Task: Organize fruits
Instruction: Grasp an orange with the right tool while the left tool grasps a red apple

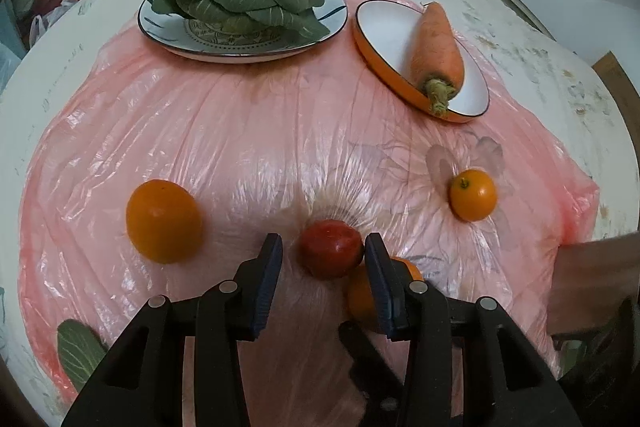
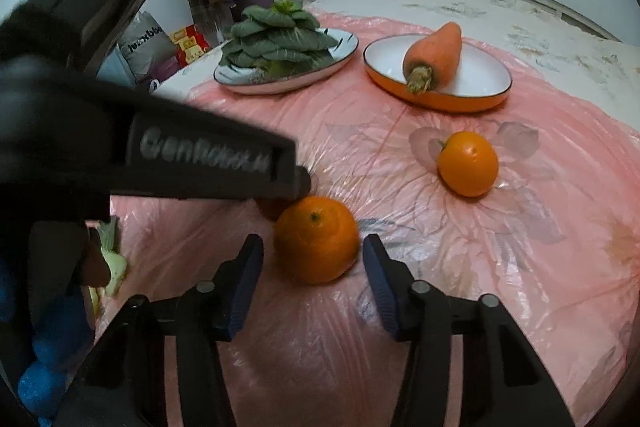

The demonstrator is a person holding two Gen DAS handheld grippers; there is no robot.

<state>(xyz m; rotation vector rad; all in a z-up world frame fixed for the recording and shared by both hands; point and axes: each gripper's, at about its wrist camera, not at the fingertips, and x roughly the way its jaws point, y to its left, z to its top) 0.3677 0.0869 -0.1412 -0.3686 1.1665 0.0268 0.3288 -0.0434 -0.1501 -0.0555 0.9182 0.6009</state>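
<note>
- Red fruit, a tomato (image 1: 331, 254) by its look, is sitting between the fingers of my left gripper (image 1: 323, 257); the right pad is touching it, the left pad is standing clear, so nothing is gripped.
- My right gripper (image 2: 313, 259) is straddling the mandarin (image 2: 316, 240), jaws wide, pads not pressing.
- Both fruits are lying side by side on slick pink plastic sheet (image 1: 240, 147); I am judging that a one-sided push could roll either away, or knock my two grippers together.
</note>
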